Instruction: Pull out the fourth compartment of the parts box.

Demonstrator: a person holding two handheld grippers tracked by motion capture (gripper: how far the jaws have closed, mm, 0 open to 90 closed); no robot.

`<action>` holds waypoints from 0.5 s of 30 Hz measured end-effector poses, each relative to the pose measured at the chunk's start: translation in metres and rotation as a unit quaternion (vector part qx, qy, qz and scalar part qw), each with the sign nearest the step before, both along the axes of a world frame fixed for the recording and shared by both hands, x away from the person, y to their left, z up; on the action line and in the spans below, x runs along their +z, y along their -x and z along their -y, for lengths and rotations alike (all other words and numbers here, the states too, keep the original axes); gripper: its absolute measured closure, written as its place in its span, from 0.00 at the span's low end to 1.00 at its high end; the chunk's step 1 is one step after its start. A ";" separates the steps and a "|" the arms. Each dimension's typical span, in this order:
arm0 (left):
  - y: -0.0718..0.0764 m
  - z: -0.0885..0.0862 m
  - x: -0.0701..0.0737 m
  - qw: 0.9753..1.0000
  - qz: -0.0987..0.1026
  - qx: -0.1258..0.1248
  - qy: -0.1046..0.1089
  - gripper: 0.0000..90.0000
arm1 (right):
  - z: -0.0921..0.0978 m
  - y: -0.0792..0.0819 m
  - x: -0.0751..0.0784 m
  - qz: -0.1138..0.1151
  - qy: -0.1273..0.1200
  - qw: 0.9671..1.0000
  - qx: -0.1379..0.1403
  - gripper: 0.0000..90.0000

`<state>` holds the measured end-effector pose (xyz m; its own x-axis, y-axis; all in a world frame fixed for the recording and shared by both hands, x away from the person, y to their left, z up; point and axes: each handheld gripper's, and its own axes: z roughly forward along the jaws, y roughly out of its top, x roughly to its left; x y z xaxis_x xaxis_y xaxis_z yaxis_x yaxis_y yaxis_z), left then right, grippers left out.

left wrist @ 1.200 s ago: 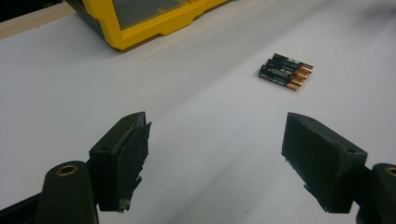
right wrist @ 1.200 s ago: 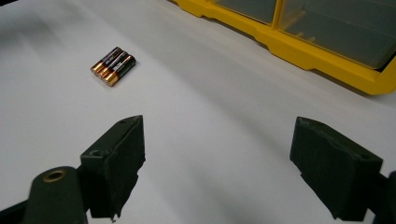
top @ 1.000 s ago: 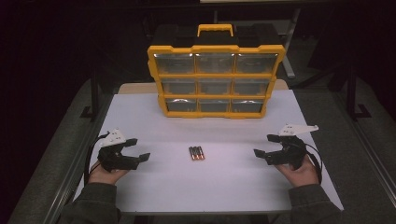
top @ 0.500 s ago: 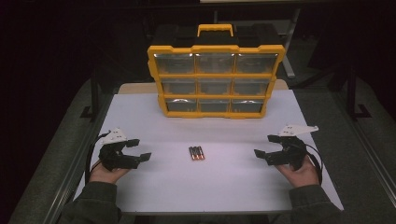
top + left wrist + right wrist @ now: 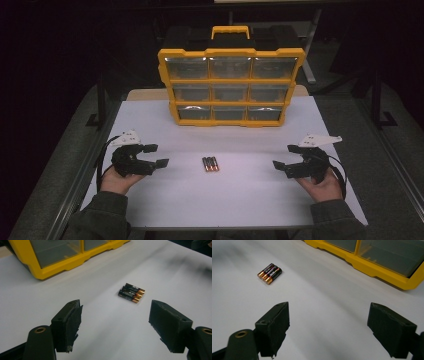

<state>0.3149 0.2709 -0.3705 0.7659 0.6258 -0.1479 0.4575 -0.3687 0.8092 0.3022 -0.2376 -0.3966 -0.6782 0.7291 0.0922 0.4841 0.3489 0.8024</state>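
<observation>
Batteries (image 5: 210, 164): three small cells, black with copper-coloured ends, lying side by side and touching on the white table (image 5: 240, 200), about midway between the two grippers and well apart from each.

Largest item: yellow compartment organiser (image 5: 230, 80) with a yellow carry handle, standing upright at the far edge of the table; three rows of three clear-fronted compartments. Contents cannot be made out.

Left gripper (image 5: 156, 155): held in the person's left hand (image 5: 116, 179), low over the table on the left side, jaws spread wide, nothing between them. Left gripper view shows the batteries (image 5: 131, 292) ahead of the jaws, organiser corner beyond to the left.

Right gripper (image 5: 284, 157): held in the right hand (image 5: 322, 184) on the right side, jaws likewise wide apart and empty. Right gripper view shows the batteries (image 5: 269, 273) far off to the upper left.

Against the frames from a second and half a second ago: no visible change; grippers, batteries and organiser sit where they were.

Writing: the cells carry faint label print, too small to read.
</observation>
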 end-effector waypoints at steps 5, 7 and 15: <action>-0.004 0.001 0.009 1.000 -0.003 0.007 0.023 0.31 | 0.001 0.001 0.003 0.008 -0.004 1.000 0.000 0.19; -0.008 0.002 0.014 1.000 -0.009 0.006 0.027 0.33 | 0.002 0.001 0.003 0.008 -0.003 1.000 -0.002 0.18; -0.024 0.011 0.022 0.998 -0.046 0.013 0.043 0.37 | 0.004 0.000 0.004 0.003 -0.004 1.000 0.003 0.19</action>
